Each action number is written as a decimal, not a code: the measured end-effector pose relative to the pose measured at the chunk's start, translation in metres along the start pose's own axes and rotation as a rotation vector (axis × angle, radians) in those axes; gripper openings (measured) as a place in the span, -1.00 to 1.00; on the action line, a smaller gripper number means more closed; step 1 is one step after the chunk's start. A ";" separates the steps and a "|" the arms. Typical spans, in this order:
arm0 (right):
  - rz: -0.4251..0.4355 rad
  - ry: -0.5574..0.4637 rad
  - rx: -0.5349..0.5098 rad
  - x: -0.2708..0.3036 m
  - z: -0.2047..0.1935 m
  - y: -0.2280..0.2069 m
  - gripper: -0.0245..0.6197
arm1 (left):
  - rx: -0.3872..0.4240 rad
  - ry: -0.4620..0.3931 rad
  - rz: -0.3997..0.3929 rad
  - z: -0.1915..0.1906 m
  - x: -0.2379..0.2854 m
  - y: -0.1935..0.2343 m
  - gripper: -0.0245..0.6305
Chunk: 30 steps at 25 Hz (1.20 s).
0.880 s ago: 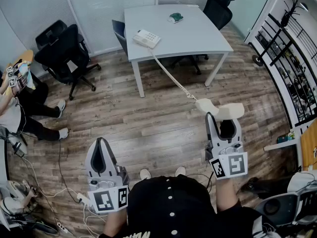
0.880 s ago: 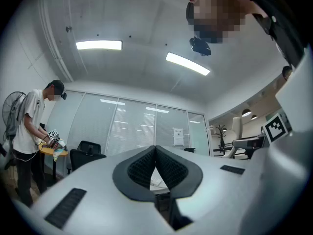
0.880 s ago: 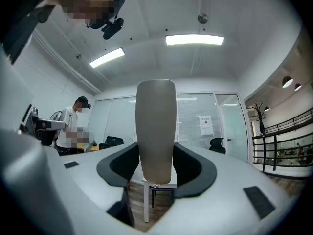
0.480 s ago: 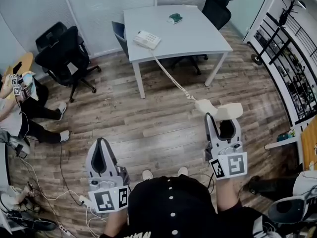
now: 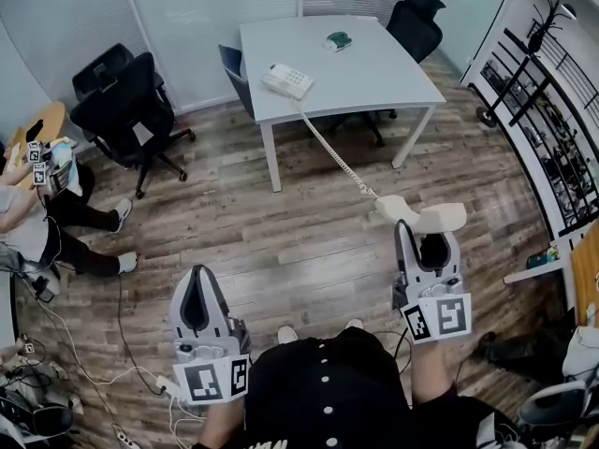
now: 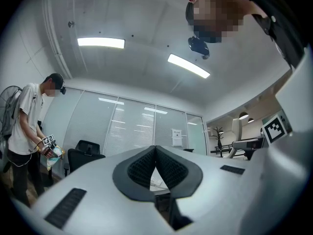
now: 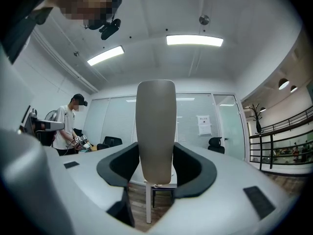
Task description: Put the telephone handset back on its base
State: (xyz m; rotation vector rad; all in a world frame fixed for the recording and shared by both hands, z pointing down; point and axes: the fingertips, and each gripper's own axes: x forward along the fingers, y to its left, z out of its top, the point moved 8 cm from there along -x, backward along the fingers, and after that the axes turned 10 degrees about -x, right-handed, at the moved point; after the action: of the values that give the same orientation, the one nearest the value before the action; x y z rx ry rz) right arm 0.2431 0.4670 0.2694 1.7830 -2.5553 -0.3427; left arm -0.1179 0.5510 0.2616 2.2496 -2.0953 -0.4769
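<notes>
Well back from the table (image 5: 393, 64), the right gripper (image 5: 420, 228) clamps the handset (image 5: 423, 215), cord (image 5: 335, 157) stretched to the base (image 5: 287, 80) on it; the left gripper (image 5: 197, 279) is closed and empty. Best approach: step closer first, easing the cord's pull

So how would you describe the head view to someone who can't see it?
Seen from above, the right gripper clamps a cream telephone handset, and its coiled cord stretches over the wood floor to the telephone base on a white table. The left gripper is shut and empty.
</notes>
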 end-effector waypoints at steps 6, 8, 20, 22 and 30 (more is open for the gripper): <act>-0.048 0.013 0.009 -0.008 0.000 0.024 -0.20 | 0.004 0.025 -0.030 0.004 -0.001 0.026 -0.88; -0.056 0.017 0.013 -0.010 -0.001 0.029 -0.20 | 0.005 0.037 -0.038 0.002 0.001 0.032 -0.88; -0.027 0.015 0.015 0.035 -0.014 0.021 -0.20 | 0.000 0.048 -0.019 -0.012 0.042 0.039 -0.88; -0.016 0.006 0.016 0.048 -0.014 0.016 -0.20 | 0.005 0.042 -0.011 -0.012 0.051 0.039 -0.88; 0.010 -0.015 0.025 0.092 -0.019 -0.004 -0.20 | 0.020 0.026 0.009 -0.015 0.087 0.033 -0.88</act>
State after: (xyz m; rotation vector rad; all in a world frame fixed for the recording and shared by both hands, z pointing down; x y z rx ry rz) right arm 0.2169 0.3771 0.2768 1.7824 -2.5892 -0.3267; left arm -0.1426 0.4603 0.2663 2.2433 -2.1064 -0.4251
